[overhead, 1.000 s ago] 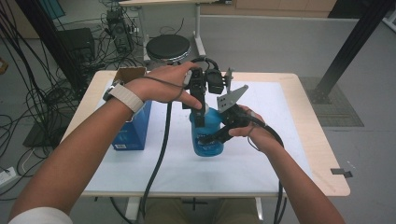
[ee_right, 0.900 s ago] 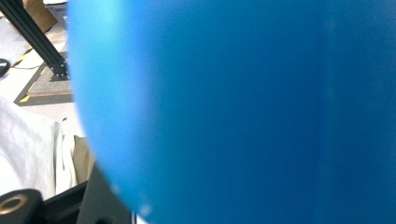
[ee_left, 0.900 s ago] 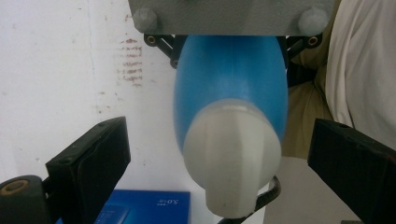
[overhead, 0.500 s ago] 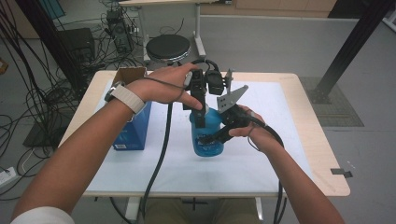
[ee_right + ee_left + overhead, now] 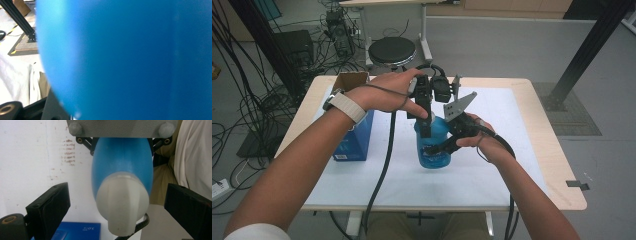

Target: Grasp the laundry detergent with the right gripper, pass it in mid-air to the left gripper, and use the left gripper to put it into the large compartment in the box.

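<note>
Your right hand-held gripper (image 5: 439,147) clamps the blue plastic bottle (image 5: 433,142); left hand-held gripper (image 5: 426,131) gapes over its white cap (image 5: 122,205); nothing moved.

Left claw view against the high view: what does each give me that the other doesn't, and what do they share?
Left gripper view: the white cap up close, with a clear gap to each jaw of the left claw, so that claw is open around the cap and not gripping it.
High view: the right claw shut on the body of the blue bottle, which stands upright on the table, and a cardboard box at the far left.
Both: the blue bottle and the blue box beside it.
</note>
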A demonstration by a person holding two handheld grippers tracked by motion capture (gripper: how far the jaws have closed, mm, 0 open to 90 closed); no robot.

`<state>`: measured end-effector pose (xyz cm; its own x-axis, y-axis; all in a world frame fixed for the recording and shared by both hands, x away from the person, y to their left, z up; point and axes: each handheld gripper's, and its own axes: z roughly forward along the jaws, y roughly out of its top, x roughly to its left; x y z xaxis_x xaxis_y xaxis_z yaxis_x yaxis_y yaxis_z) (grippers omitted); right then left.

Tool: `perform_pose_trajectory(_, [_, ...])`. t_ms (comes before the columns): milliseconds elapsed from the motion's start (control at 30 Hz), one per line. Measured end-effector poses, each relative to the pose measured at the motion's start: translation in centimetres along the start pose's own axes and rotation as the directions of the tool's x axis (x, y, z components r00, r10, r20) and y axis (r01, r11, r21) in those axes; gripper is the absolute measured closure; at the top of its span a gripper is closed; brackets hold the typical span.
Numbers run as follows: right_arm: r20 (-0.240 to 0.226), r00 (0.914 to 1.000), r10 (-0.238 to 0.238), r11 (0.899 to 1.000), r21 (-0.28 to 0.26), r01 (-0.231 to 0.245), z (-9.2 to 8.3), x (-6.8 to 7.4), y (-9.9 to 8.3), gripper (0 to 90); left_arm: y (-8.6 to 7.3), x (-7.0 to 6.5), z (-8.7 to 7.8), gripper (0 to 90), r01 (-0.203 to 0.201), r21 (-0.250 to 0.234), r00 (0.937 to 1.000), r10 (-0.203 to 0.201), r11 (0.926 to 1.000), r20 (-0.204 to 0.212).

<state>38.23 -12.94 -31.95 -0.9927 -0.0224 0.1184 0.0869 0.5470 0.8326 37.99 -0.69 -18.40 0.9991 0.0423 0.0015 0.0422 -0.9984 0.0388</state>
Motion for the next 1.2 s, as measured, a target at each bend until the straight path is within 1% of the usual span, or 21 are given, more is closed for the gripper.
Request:
perform_pose_trajectory(133, [0.0, 1.0, -0.003, 1.0, -0.003, 0.003, 0.03, -0.04, 0.01, 43.5, -0.12, 0.04, 0.11, 7.0, 0.001, 0.005, 1.0, -0.001, 1.0, 0.001])
perform_pose_trajectory(167, [-0.001, 1.0, 0.003, 1.0, -0.001, -0.003, 0.01, -0.03, 0.0, 43.5, -0.15, 0.03, 0.15, 7.0, 0.002, 0.004, 1.0, -0.002, 1.0, 0.002])
perform_pose_trajectory(333, [0.0, 1.0, -0.007, 1.0, -0.004, 0.007, 0.09, -0.06, 0.0, 43.5, -0.28, 0.06, 0.23, 7.1, 0.006, 0.006, 1.0, -0.006, 1.0, 0.003])
perform_pose_trajectory(467, [0.002, 1.0, -0.006, 1.0, -0.007, 0.006, 0.08, -0.07, -0.01, 43.5, -0.33, 0.06, 0.2, 7.1, 0.009, -0.001, 0.9999, -0.009, 1.0, 0.004])
perform_pose_trajectory(567, [0.004, 1.0, -0.007, 1.0, -0.007, 0.007, 0.07, -0.08, -0.01, 43.4, -0.3, 0.0, 0.24, 7.1, 0.002, 0.001, 1.0, -0.002, 1.0, -0.002])
perform_pose_trajectory(700, [-0.003, 1.0, 0.003, 1.0, 0.002, -0.003, 0.08, -0.02, -0.05, 43.4, -0.23, -0.03, 0.26, 7.1, 0.001, -0.001, 1.0, -0.001, 1.0, -0.003])
perform_pose_trajectory(1067, [-0.002, 1.0, 0.001, 1.0, 0.005, -0.001, 0.1, -0.04, -0.08, 43.4, -0.38, 0.02, 0.32, 7.3, 0.01, -0.009, 0.9999, -0.01, 0.9999, -0.003])
perform_pose_trajectory(1200, [-0.004, 1.0, 0.002, 1.0, 0.007, -0.002, 0.17, -0.03, -0.1, 43.4, -0.38, 0.03, 0.37, 7.3, 0.005, -0.001, 1.0, -0.005, 1.0, -0.004])
